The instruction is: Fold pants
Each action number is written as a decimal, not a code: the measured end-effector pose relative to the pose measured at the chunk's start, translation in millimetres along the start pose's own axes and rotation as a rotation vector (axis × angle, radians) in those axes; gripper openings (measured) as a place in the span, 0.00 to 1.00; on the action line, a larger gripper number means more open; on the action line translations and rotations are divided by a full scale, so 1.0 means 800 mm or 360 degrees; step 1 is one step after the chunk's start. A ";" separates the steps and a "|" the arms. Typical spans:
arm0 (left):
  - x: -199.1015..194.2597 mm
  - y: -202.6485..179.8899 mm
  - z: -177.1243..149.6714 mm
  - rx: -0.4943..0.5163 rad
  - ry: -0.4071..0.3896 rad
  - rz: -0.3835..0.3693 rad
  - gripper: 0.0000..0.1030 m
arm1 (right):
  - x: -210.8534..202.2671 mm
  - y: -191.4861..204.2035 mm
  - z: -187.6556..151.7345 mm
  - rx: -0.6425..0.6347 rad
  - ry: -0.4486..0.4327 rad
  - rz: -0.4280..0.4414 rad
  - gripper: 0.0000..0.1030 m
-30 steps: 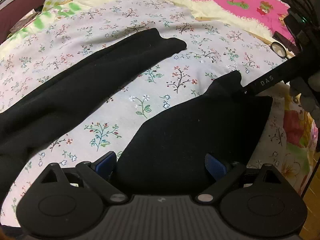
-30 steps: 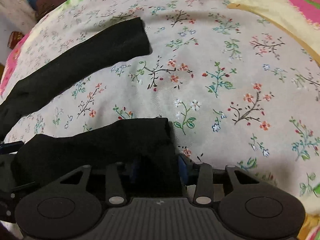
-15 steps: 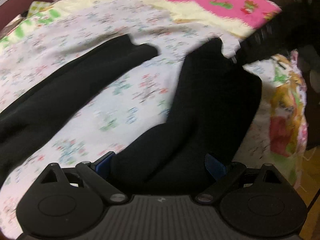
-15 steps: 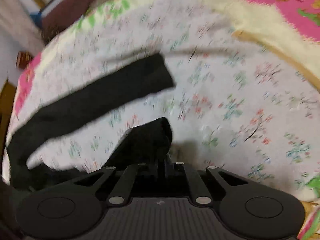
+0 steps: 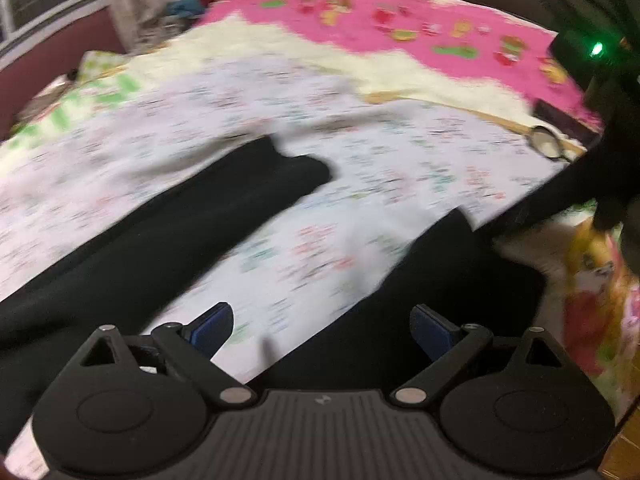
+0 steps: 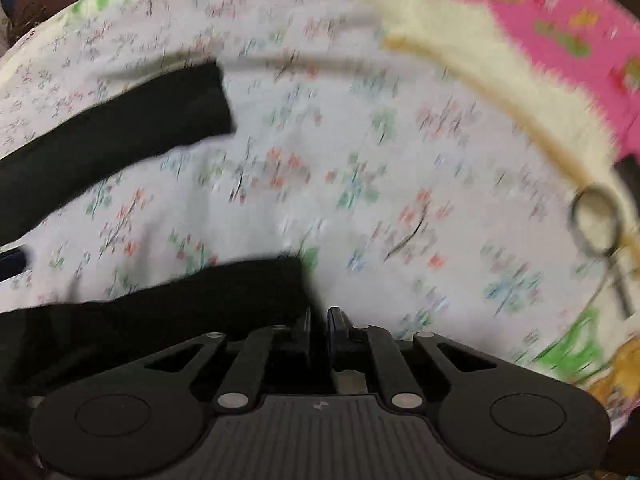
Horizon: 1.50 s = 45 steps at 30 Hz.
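The black, soft-knit pants [image 5: 168, 240] lie spread on the bed, over its white flower-printed sheet [image 5: 392, 168], with one leg stretched diagonally toward the bed's far side and the other leg [image 6: 180, 300] near the bed's front edge. What has changed within the last second is the right tool [image 6: 318, 326]: its jaws stood apart around the hem of the near leg, and now they are pressed together, with the hem corner reaching right up to them (motion blur hides whether cloth is truly caught between the pads). In the left wrist view that corner [image 5: 460, 220] now stands raised off the sheet, at the end of the right tool's dark body, where it lay flatter a second ago.

The left tool [image 5: 320, 326] has its blue pads spread wide; the near leg's cloth runs under its right finger, but nothing is pinched, and more bare sheet shows between the pads than before.

As a judgement, the first fold has just begun: the near leg is being lifted to carry across onto the far one. A thin grip on one corner could slip, and the left tool has yet to close on anything.
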<state>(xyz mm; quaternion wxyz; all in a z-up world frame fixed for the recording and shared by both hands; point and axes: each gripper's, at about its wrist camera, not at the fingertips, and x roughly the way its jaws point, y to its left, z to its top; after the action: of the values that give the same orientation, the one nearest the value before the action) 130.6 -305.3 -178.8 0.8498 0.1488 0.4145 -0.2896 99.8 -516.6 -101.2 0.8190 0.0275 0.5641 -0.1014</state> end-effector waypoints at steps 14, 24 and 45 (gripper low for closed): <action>-0.121 0.195 -0.165 -0.0464 0.0282 0.0662 1.00 | -0.044 0.229 -0.001 -0.0523 -0.0146 0.0675 0.07; -0.133 0.305 -0.237 -0.0621 0.0330 0.0773 1.00 | -0.039 0.376 -0.010 -0.0812 -0.0076 0.0810 0.07; -0.129 0.367 -0.158 -0.0481 0.0038 0.0701 1.00 | 0.002 0.297 0.133 -0.0983 -0.0357 0.0203 0.17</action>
<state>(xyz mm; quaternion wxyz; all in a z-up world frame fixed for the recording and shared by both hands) 183.0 26.8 -171.3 0.8999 0.1104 0.4208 -0.0309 244.6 -301.4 -80.6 0.8504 -0.1980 0.4716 0.1235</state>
